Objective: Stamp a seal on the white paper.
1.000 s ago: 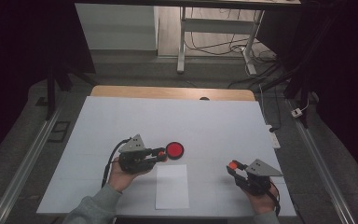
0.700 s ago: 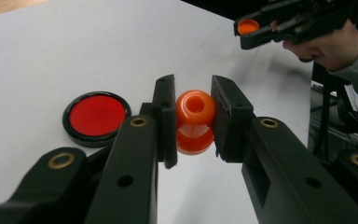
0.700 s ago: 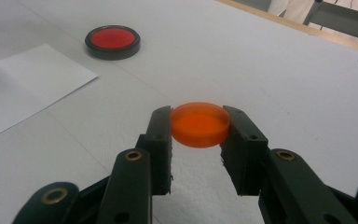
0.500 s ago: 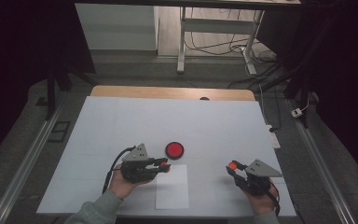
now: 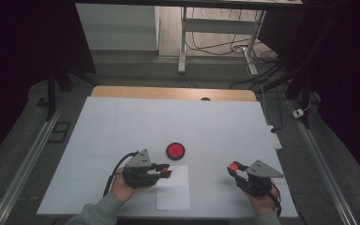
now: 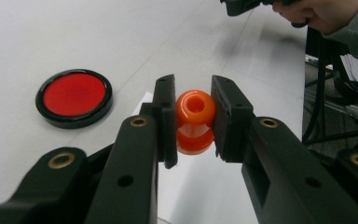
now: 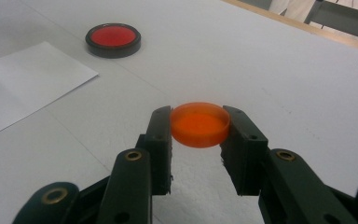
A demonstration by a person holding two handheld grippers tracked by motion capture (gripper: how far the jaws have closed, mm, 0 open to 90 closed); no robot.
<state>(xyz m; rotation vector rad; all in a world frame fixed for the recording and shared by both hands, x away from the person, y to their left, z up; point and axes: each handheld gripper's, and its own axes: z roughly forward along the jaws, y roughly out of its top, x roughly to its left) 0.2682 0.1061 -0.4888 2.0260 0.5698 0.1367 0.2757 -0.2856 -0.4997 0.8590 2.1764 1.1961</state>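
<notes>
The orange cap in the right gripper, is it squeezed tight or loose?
Squeezed. The right gripper has both black fingers pressed against the orange cap, lifting it above the table.

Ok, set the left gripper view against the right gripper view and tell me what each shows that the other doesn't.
Left gripper view: the left tongs shut on an orange spool-shaped piece, with the other hand at top right. Right gripper view: the right tongs shut on a flat orange cap, plus the wooden table edge. Both: the red disc in its black rim, the white paper and the white tabletop.
</notes>
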